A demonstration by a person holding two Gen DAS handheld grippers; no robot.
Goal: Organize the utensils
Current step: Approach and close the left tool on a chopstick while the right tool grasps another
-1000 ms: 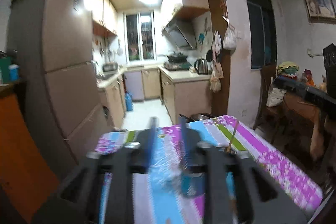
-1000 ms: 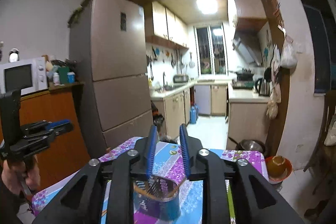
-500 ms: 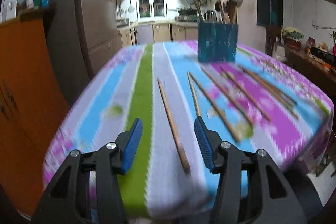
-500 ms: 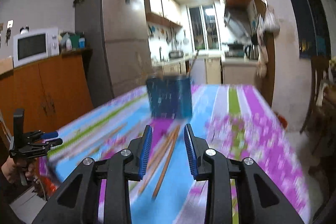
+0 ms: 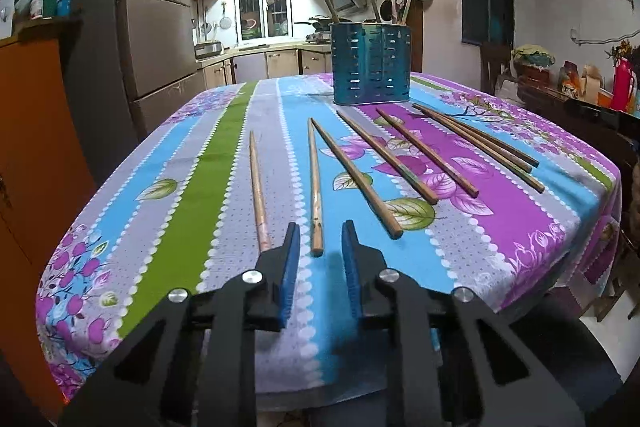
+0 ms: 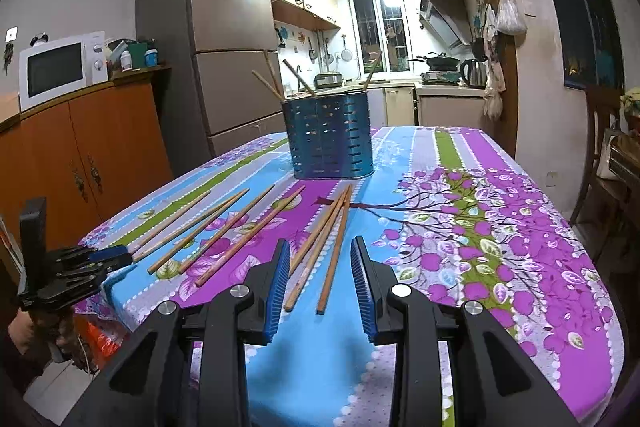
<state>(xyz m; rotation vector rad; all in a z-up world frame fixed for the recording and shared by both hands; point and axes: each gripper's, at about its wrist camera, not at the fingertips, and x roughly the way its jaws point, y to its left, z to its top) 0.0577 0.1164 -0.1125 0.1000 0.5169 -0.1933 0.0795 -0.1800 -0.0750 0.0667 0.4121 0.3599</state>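
1. We see the chopsticks (image 5: 384, 155) lying loose on the tablecloth (image 5: 192, 187), fanned out in front of the blue holder (image 5: 371, 63) (a few more stand inside it).
2. Our left gripper (image 5: 318, 247) has just been closing; its jaws now stand narrowly apart, with one chopstick's (image 5: 315, 187) near end just ahead of the gap, nothing pinched.
3. Our right gripper (image 6: 320, 259) is part-spread and empty, low over the near ends of the right-hand sticks (image 6: 332, 247).

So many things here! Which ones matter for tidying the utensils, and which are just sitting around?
Part of the job:
- loose chopsticks on the tablecloth
- blue slotted holder, some sticks already inside
- left gripper and right gripper, both open

Just lying about:
- microwave
- fridge
- kettle
- hanging bag
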